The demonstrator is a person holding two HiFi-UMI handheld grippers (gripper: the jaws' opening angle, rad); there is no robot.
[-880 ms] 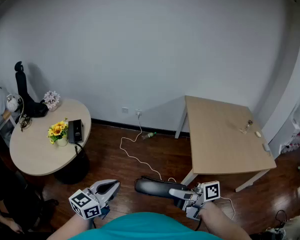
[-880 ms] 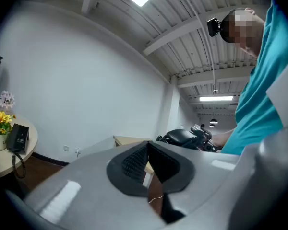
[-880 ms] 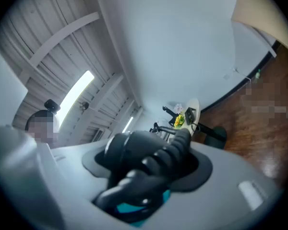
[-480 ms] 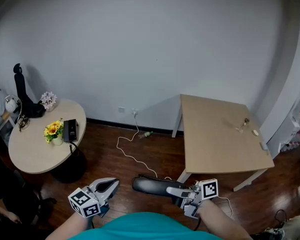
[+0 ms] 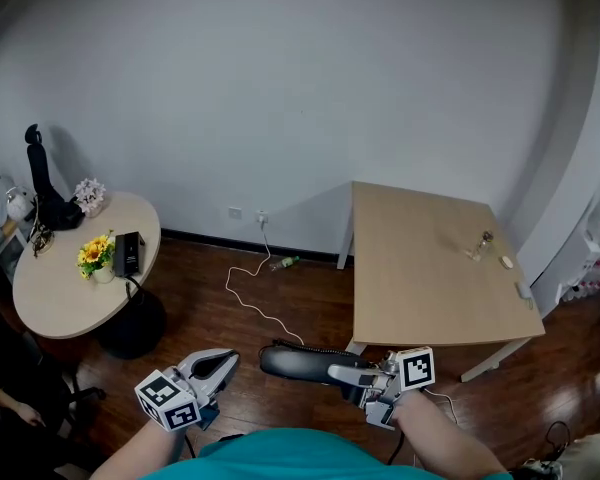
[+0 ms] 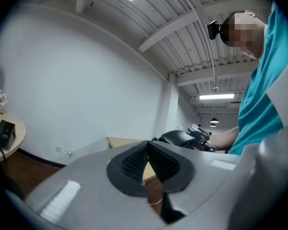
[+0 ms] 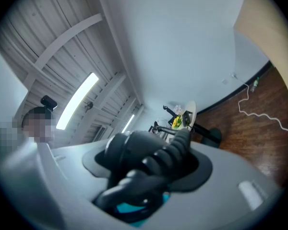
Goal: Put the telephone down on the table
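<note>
The black telephone handset (image 5: 298,363) lies level in the air over the wooden floor, low in the head view. My right gripper (image 5: 358,378) is shut on its near end. The right gripper view shows the handset (image 7: 132,150) and its coiled cord (image 7: 175,147) filling the jaws. My left gripper (image 5: 214,366) is shut and empty, to the left of the handset and apart from it. From the left gripper view the handset (image 6: 177,138) shows beyond the closed pads (image 6: 134,159). The rectangular wooden table (image 5: 430,268) stands just beyond the handset, to the right.
A round table (image 5: 60,293) at the left carries yellow flowers (image 5: 93,256) and a small black box (image 5: 127,253). A white cable (image 5: 252,303) trails over the floor from a wall socket. Small items (image 5: 480,243) lie at the rectangular table's far right.
Both tables have slid left in the head view, and the rectangular table's near corner now stands closer to the handset. Both grippers keep their grip and spacing.
</note>
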